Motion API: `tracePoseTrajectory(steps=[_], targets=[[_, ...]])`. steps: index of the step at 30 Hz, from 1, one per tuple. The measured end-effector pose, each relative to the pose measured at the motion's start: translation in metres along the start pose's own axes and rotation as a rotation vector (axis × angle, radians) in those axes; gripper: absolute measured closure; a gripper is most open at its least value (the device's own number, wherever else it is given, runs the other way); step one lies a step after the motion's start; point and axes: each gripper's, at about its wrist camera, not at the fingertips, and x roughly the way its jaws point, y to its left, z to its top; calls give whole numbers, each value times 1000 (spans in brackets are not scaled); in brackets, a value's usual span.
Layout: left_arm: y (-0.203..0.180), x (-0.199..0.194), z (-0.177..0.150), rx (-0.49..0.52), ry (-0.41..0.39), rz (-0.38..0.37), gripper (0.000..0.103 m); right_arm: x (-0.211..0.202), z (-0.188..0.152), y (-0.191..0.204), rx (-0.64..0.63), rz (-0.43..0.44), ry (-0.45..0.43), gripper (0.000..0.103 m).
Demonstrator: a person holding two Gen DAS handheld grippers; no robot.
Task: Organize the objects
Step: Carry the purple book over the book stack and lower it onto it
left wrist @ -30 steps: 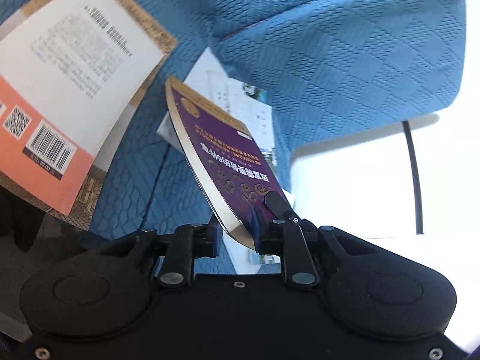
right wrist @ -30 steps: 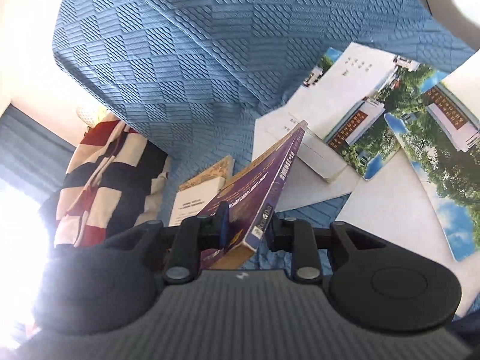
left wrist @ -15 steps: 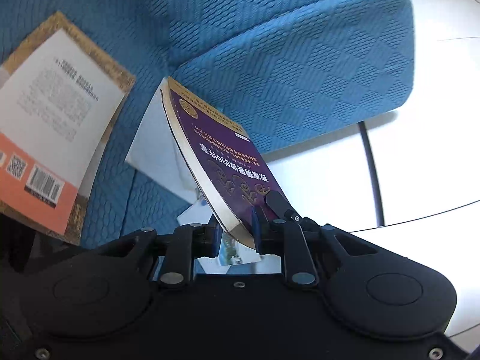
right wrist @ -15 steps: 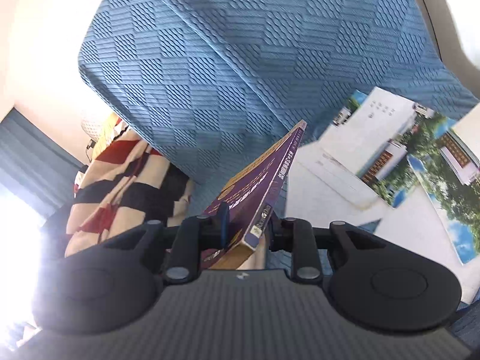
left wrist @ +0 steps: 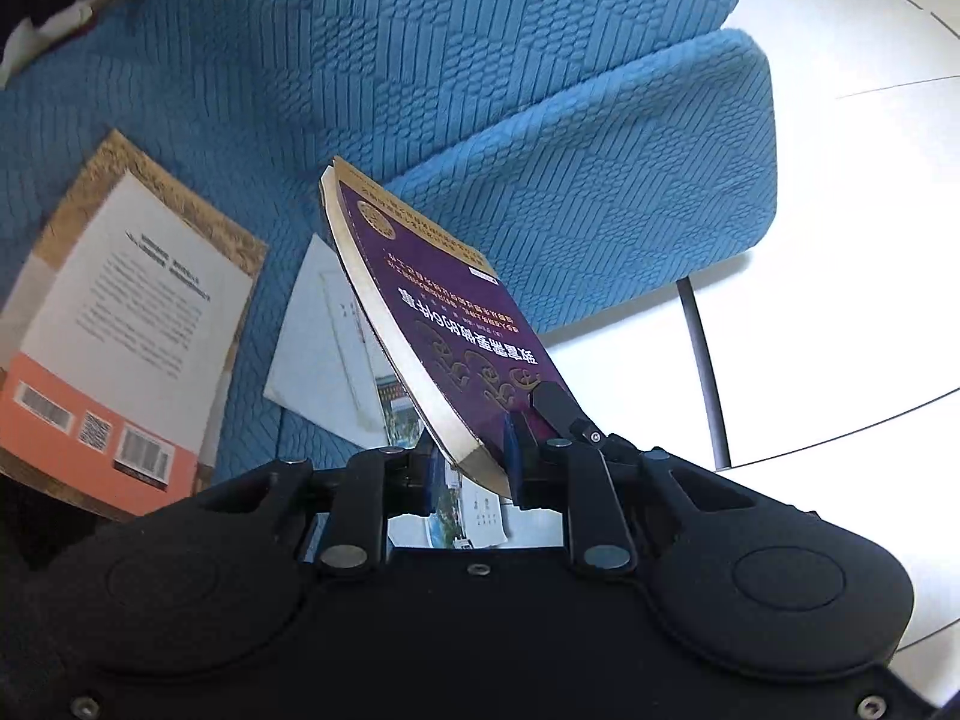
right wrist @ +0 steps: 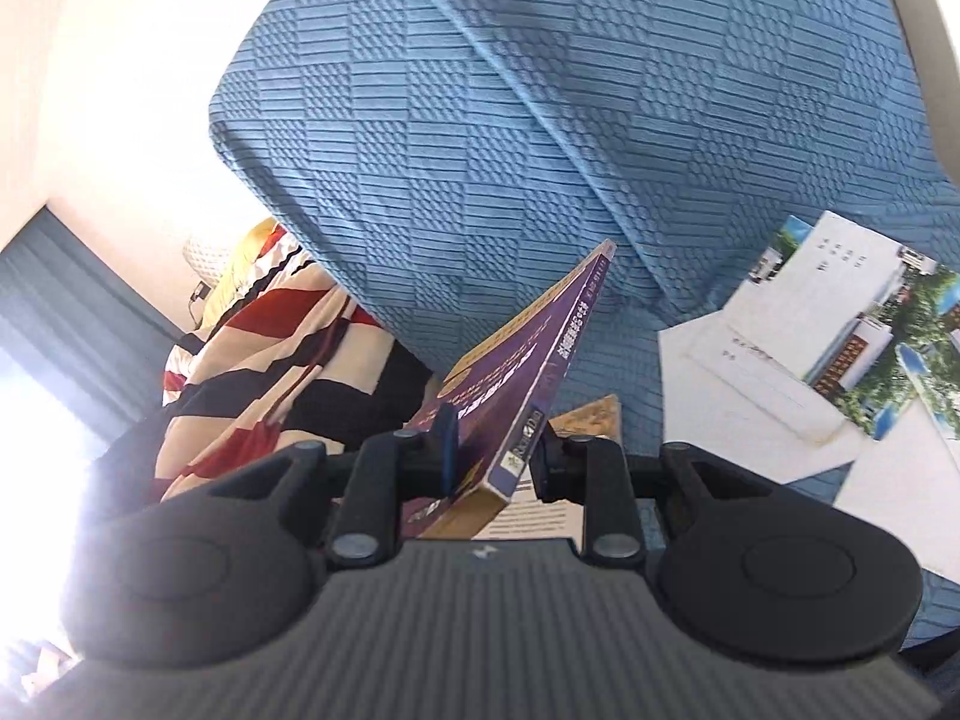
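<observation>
Lifted higher since the earlier frame, the purple book point(left wrist: 456, 324) hangs above the blue sofa point(left wrist: 540, 120), left tool point(left wrist: 474, 468) and right tool point(right wrist: 492, 462) each clamped on one edge. Step: carrying. Next, likely setting it squarely onto the orange-backed book point(left wrist: 120, 336) nearby.

Bare blue sofa seat point(left wrist: 252, 120) ahead — orange-backed book point(left wrist: 120, 336) left, brochures point(right wrist: 840, 336) right.

Purple book point(left wrist: 456, 324) carries Chinese title characters; orange-backed book point(left wrist: 120, 348) shows barcodes.
</observation>
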Motion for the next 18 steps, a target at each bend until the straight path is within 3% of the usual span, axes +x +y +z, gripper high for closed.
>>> tracePoseTrajectory(steps=[18], targets=[[76, -29, 20, -74, 9, 64, 82, 70, -46, 27, -26, -52, 89, 75]])
